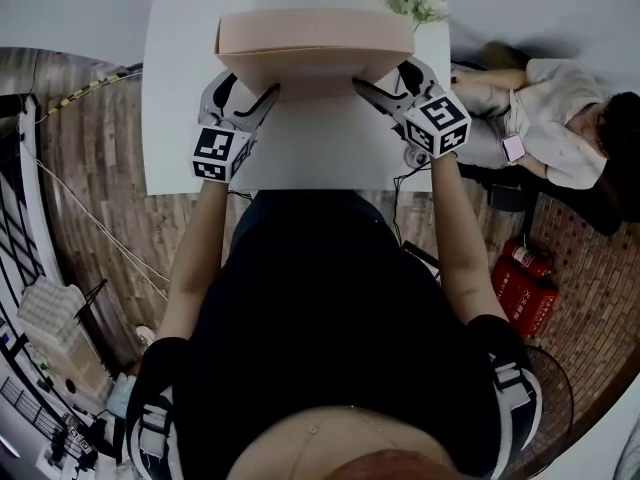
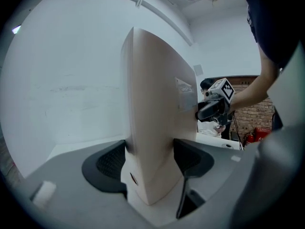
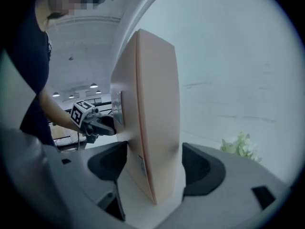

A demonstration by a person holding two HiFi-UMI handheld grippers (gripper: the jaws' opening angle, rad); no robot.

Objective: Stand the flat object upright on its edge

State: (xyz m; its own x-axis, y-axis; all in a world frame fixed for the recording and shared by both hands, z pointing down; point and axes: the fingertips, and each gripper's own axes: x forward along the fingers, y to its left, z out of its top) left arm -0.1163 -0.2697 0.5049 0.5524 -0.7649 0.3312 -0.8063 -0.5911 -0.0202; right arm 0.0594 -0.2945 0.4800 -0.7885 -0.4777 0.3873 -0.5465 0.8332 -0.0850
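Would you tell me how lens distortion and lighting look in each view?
Head view: strong fisheye, the edges of the table bow, the floor is dim. Left gripper view: the box bulges, evenly lit, dark round vignette. Right gripper view: same bulge, small ceiling lights at left.

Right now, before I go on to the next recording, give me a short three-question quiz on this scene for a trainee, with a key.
1. True or false: the flat box sits clear of both the left tool and the right tool.
2. What stands at the far right corner of the white table? A) a mug B) a green plant C) a lamp
3. Which tool shows a slight gap between one pad and the box?

Key
1. False: each end of the box is between a tool's jaws.
2. B.
3. The right tool; the left tool's pads press on the box.
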